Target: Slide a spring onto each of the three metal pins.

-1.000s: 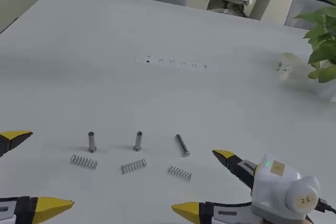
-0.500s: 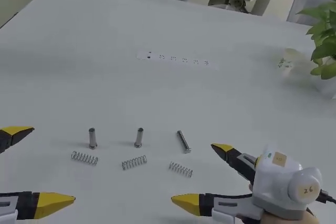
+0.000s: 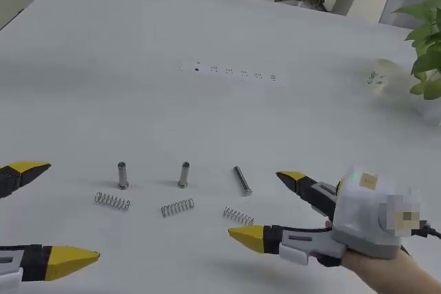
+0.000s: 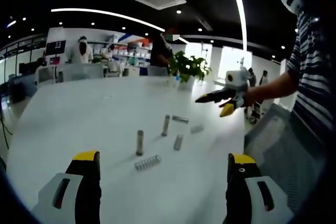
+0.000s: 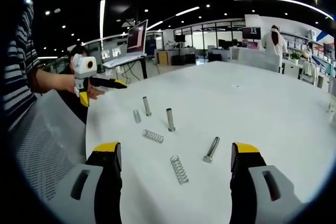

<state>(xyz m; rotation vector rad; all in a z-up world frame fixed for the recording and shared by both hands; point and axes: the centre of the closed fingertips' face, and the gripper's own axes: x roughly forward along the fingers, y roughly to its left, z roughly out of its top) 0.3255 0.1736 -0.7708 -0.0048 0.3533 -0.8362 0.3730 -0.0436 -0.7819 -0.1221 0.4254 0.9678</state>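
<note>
Plainly, the left claw (image 3: 72, 211) and right claw (image 3: 253, 202) were each spread wide; three springs (image 3: 177, 207) were laid by three metal pins (image 3: 183, 175) on the worktop (image 3: 207, 115).

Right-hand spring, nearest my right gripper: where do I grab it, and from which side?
Probably at mid-length, coming down from above, jaws across its width. The spring lies flat on the table, apart from the toppled pin, so its sides are free, and a mid grip leaves both ends open.

Pins (image 3: 184, 174) and springs (image 3: 177, 207) lined six o'clock; toward twelve the table (image 3: 207, 25) lay open, a plant (image 3: 428, 46) at two.
</note>
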